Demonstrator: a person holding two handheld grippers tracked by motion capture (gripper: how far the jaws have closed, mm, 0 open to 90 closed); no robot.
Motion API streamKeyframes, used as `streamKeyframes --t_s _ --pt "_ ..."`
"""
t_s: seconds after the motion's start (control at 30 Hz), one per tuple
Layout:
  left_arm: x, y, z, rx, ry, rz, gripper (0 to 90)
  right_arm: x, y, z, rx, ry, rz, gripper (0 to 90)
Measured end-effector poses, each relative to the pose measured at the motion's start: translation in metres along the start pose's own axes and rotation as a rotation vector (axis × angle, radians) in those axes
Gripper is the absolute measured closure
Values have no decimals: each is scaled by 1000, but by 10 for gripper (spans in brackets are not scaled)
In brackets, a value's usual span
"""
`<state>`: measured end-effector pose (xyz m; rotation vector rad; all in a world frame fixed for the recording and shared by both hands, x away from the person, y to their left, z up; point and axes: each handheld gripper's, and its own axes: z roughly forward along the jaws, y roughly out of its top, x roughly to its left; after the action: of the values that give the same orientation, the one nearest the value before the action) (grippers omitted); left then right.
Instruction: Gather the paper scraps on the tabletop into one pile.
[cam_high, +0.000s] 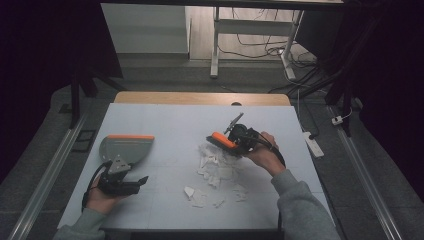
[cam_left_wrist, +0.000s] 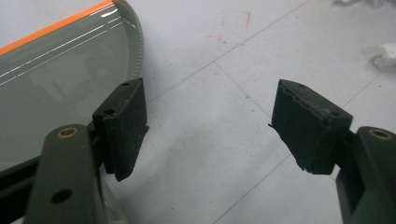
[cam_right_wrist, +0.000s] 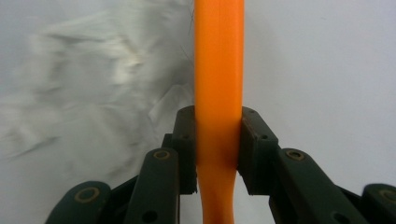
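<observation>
A grey dustpan with an orange front lip lies at the table's left. Just in front of it a hand holds my left gripper open, with nothing between its jaws. In the left gripper view the dustpan lies behind the left jaw, and my left gripper spans bare table. My right gripper is shut on an orange-handled brush above a heap of torn white paper scraps. Close up, the orange brush handle runs straight up between the jaws of my right gripper, beside the paper scraps.
The white table top has a wooden strip along its far edge. Loose scraps reach toward the front edge. A scrap lies at the far right of the left gripper view. Desk legs and cables stand on the floor beyond.
</observation>
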<state>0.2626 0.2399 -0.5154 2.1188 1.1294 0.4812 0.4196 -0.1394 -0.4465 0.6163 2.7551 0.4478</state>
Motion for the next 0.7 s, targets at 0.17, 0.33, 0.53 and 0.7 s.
streamKeyframes --t_s 0.17,0.33,0.53,0.7 --pt "-1 0 0 2 3 3 279 4 -6 -21 -112 21 41 703" --pt "0 0 0 4 2 2 279 -5 -17 -44 -214 -10 98 703" --pt "0 0 1 5 4 1 279 4 -22 -63 -289 35 83 703" --pt "0 0 0 3 5 -2 279 29 -19 -63 -277 119 15 703"
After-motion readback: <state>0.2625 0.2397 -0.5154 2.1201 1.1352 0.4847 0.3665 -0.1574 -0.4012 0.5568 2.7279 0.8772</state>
